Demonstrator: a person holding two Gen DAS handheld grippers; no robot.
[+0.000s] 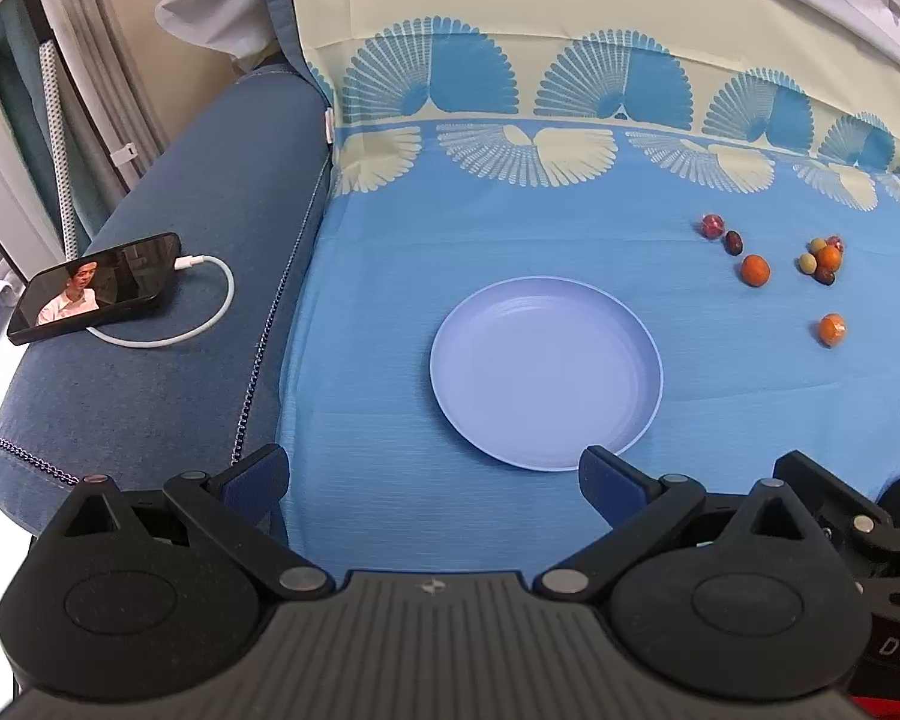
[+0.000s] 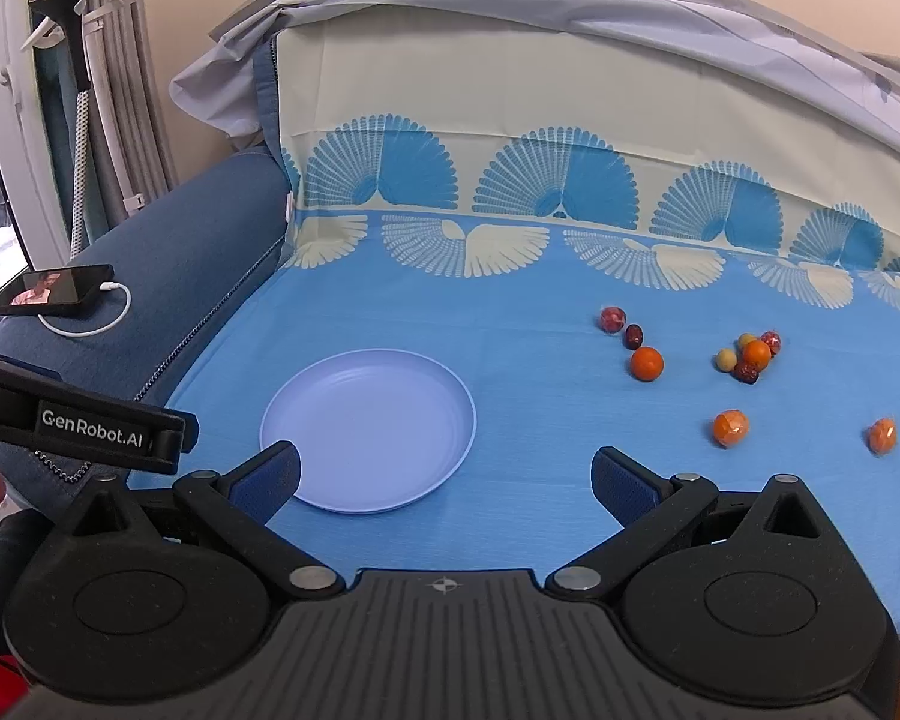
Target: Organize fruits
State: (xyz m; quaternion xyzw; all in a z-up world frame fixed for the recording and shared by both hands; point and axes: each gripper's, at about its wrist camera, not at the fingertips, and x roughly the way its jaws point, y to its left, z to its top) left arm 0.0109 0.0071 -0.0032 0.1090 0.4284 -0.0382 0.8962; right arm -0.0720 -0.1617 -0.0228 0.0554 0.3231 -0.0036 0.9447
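Note:
An empty pale blue plate [image 1: 546, 372] [image 2: 369, 432] lies on the blue patterned cloth. Several small fruits are scattered to its right: an orange one [image 1: 755, 270] [image 2: 647, 363], a red one [image 1: 713, 226] [image 2: 612, 320] with a dark date [image 2: 633, 336] beside it, a tight cluster [image 1: 822, 260] [image 2: 750, 355], and two wrapped orange ones [image 2: 730, 427] [image 2: 882, 435]. My left gripper [image 1: 432, 480] is open just short of the plate's near rim, with nothing between its fingers. My right gripper [image 2: 444, 480] is open too, over the cloth right of the plate.
A phone [image 1: 96, 287] [image 2: 54, 298] on a white charging cable lies on the dark blue sofa arm [image 1: 168, 312] at left. The cloth-covered backrest [image 2: 510, 138] rises behind the fruits. The left gripper's body [image 2: 78, 423] shows at the left edge of the right wrist view.

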